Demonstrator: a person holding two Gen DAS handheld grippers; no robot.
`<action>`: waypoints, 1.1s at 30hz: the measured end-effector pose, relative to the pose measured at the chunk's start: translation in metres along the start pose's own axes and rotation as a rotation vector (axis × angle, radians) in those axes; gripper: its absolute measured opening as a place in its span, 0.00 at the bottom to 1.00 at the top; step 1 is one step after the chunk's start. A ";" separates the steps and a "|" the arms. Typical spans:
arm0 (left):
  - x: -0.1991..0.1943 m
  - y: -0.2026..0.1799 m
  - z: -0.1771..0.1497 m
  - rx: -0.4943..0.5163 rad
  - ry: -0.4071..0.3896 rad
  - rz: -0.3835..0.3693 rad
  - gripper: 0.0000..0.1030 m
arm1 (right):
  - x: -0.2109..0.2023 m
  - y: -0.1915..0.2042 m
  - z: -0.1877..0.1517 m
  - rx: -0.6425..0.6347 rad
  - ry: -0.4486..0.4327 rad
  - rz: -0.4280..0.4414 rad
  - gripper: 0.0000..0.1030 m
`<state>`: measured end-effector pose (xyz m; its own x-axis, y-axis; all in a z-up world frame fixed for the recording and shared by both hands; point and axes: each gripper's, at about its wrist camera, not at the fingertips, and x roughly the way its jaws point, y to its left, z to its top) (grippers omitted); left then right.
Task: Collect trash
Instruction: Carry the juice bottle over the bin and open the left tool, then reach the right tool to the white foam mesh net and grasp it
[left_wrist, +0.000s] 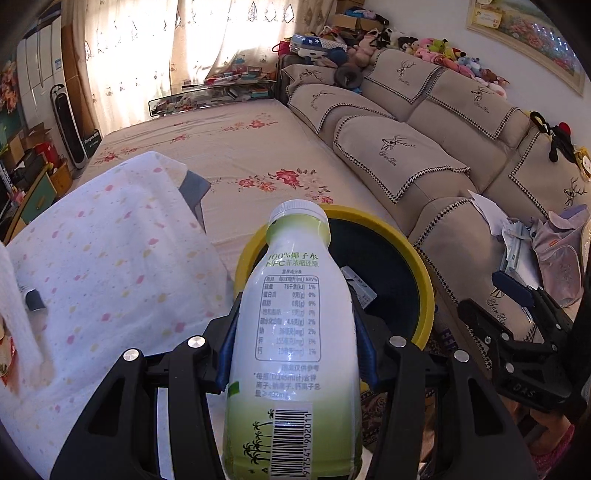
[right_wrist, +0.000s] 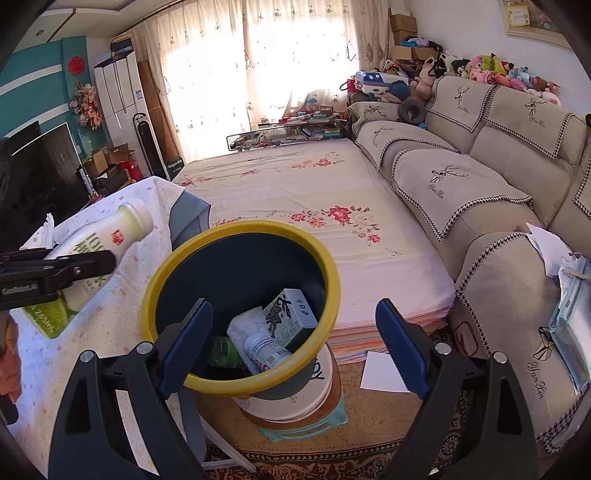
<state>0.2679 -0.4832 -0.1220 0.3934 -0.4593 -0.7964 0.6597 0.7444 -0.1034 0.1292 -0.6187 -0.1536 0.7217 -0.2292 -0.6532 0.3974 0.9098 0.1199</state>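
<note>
My left gripper (left_wrist: 295, 314) is shut on a white and green coconut water bottle (left_wrist: 295, 332), cap pointing away, its blue pads pressing both sides. The bottle's neck hangs over the near rim of a yellow-rimmed dark trash bin (left_wrist: 424, 288). In the right wrist view the same bottle (right_wrist: 110, 236) and left gripper (right_wrist: 55, 273) sit left of the bin (right_wrist: 236, 229), above the table cloth. My right gripper (right_wrist: 291, 306) is open and empty, just in front of the bin's mouth; it shows at the right edge as right gripper (left_wrist: 491, 299). Inside the bin lie a box (right_wrist: 291, 314), a small white bottle (right_wrist: 266, 350) and tissue (right_wrist: 247, 325).
The bin stands on a round stool (right_wrist: 295, 406) between a table with a white spotted cloth (right_wrist: 110, 332) and a beige sofa (right_wrist: 498, 295). A floral-sheeted mattress (right_wrist: 314, 184) lies behind. A white paper (right_wrist: 384, 369) lies on the floor; papers and a bag sit on the sofa (left_wrist: 517, 236).
</note>
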 end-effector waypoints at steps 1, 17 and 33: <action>0.010 -0.003 0.005 0.005 0.008 0.001 0.50 | -0.001 -0.005 0.000 0.007 -0.002 -0.005 0.83; 0.036 -0.014 0.032 -0.004 -0.036 0.085 0.75 | 0.005 -0.021 -0.003 0.048 0.005 -0.001 0.83; -0.096 0.079 -0.038 -0.127 -0.188 0.159 0.80 | -0.005 0.066 0.006 -0.063 0.004 0.099 0.83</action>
<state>0.2578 -0.3624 -0.0763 0.6056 -0.4050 -0.6850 0.4994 0.8636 -0.0691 0.1560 -0.5595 -0.1378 0.7533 -0.1363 -0.6434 0.2879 0.9479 0.1362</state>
